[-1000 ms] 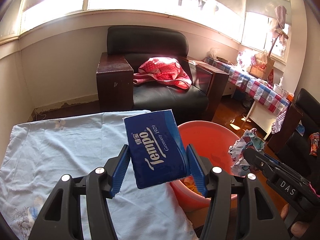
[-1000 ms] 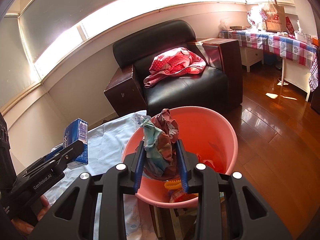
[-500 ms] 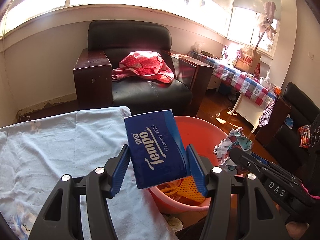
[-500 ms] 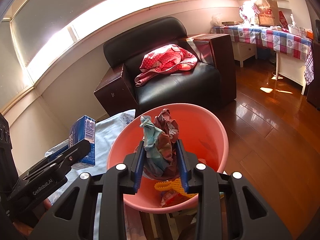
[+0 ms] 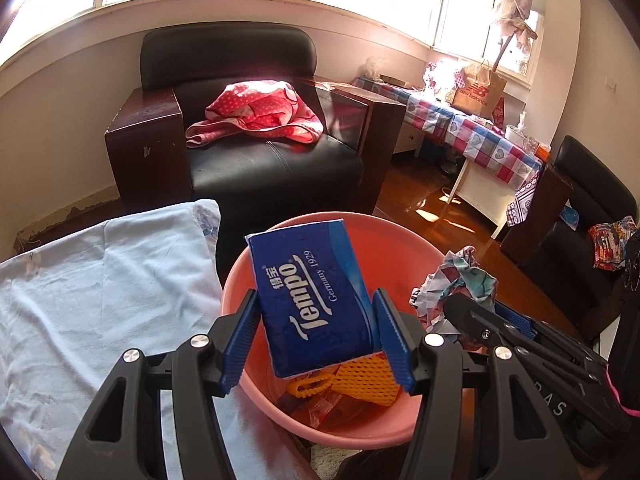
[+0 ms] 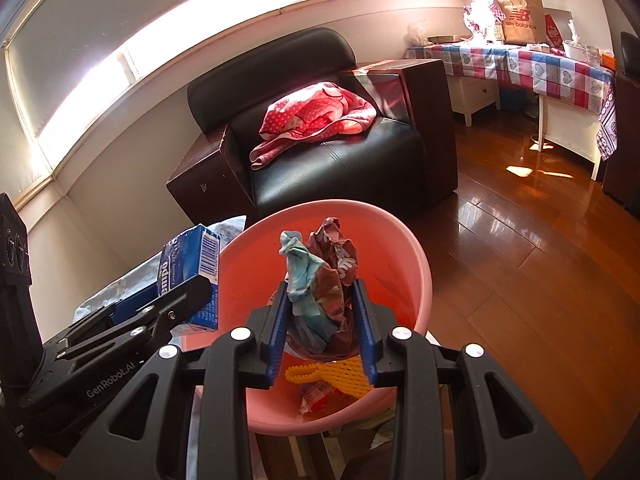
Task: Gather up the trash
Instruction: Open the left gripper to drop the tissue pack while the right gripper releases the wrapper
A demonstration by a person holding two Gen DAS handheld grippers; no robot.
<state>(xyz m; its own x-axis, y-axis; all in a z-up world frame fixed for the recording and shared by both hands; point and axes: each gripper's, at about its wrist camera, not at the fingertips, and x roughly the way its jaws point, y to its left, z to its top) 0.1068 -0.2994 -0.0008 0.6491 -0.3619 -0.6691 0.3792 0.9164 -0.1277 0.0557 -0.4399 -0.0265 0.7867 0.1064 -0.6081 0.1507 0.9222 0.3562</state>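
My left gripper (image 5: 316, 320) is shut on a blue Tempo tissue pack (image 5: 310, 296), held over the near left part of a pink basin (image 5: 394, 240). My right gripper (image 6: 322, 304) is shut on a crumpled printed wrapper (image 6: 320, 276) and hangs over the same pink basin (image 6: 416, 264). In the basin lie a yellow mesh piece (image 5: 366, 382), a yellow clip (image 5: 310, 385) and other scraps. The wrapper (image 5: 464, 276) and right gripper show at the right in the left wrist view. From the right wrist, the tissue pack (image 6: 192, 264) shows at the left.
A light blue floral cloth (image 5: 100, 288) covers the surface left of the basin. Behind stands a black armchair (image 5: 256, 152) with a pink dotted garment (image 5: 256, 114). A checked-cloth table (image 5: 472, 132) and polished wood floor (image 6: 520, 248) lie to the right.
The left gripper carried the tissue pack rightward and lower, from above the blue cloth to over the basin. The right gripper with the wrapper sank slightly toward the basin.
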